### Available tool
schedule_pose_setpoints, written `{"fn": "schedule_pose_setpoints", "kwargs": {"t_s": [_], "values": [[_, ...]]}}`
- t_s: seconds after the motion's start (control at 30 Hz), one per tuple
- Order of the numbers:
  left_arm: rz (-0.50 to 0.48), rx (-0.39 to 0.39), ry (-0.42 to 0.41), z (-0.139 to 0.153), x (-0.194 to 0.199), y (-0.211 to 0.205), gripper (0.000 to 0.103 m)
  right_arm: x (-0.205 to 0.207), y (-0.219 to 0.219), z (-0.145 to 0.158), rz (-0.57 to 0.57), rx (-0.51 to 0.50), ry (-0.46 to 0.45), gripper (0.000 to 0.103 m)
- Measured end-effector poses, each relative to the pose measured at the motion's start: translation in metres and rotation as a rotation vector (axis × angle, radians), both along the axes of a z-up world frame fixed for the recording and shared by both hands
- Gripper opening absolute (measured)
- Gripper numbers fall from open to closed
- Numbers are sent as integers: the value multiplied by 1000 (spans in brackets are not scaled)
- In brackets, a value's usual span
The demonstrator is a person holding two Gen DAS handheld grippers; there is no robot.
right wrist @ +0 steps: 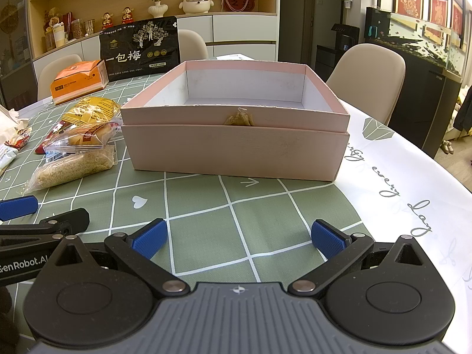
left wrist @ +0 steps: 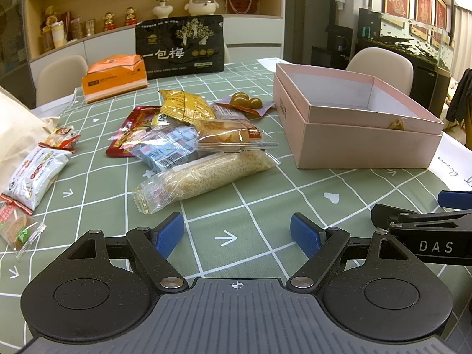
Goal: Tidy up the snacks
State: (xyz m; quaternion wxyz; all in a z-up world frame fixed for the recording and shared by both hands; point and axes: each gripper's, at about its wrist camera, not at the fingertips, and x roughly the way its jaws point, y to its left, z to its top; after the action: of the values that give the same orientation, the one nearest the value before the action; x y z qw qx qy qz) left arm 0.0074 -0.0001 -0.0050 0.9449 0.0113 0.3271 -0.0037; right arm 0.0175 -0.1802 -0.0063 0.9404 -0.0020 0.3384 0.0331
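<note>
From the left wrist, the left gripper (left wrist: 237, 237) hangs low over the table (left wrist: 265, 206), jaws spread wide and holding nothing. The snacks (left wrist: 188, 135) lie heaped mid-table just ahead of it: a long crumb pack (left wrist: 203, 175) nearest, a clear bread pack (left wrist: 233, 135) and a yellow bag (left wrist: 184, 106) stacked behind. More packets (left wrist: 32, 171) sit along the left edge. The box (left wrist: 354, 124) stands open to the right of the heap, apparently empty. I'd worry about the slippery film: a pinch on the crumb pack could slide off, or crush what's inside. Pulling one pack from the heap may drag the others with it. The right gripper (left wrist: 454, 200) pokes in close at the right, so the two could knock together.

From the right wrist, the right gripper (right wrist: 239, 237) is likewise spread and empty, facing the box's (right wrist: 236, 147) near wall. The inner tray sits proud of the outer shell, with a small tassel (right wrist: 239, 119) on the front; a bump there might shove the light box across the cloth. The snacks (right wrist: 79, 147) lie left of the box, almost touching it.

The table wears a green checked cloth with white lines, hearts and arrows, white lettered trim at the right edge. Beyond are pale chairs (right wrist: 368, 79), shelves of figurines (right wrist: 118, 17), a black pouch (right wrist: 138, 48), an orange carton (right wrist: 79, 81) and a fish tank (right wrist: 421, 35).
</note>
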Motion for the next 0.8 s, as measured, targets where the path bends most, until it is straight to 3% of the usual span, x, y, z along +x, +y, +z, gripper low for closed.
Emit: {"fn": "schedule_pose_setpoints", "kwargs": {"t_s": [0.33,0.4,0.47,0.63,0.8], "values": [[-1,-2,0,-2,2,0,86,0,-1,0,0,1,0,103],[-11,-7,-2,-2,0,3,82,0,-2,0,5,1,6,103],[-44,-6,10,3,-3,5,78,4,-2,5,11,3,62,103],[-108,-134,5,48,-13,50,77,13,6,15,-52,-8,210,103],[-50,-225,68,76,19,129,75,28,15,23,-75,-9,372,103]]}}
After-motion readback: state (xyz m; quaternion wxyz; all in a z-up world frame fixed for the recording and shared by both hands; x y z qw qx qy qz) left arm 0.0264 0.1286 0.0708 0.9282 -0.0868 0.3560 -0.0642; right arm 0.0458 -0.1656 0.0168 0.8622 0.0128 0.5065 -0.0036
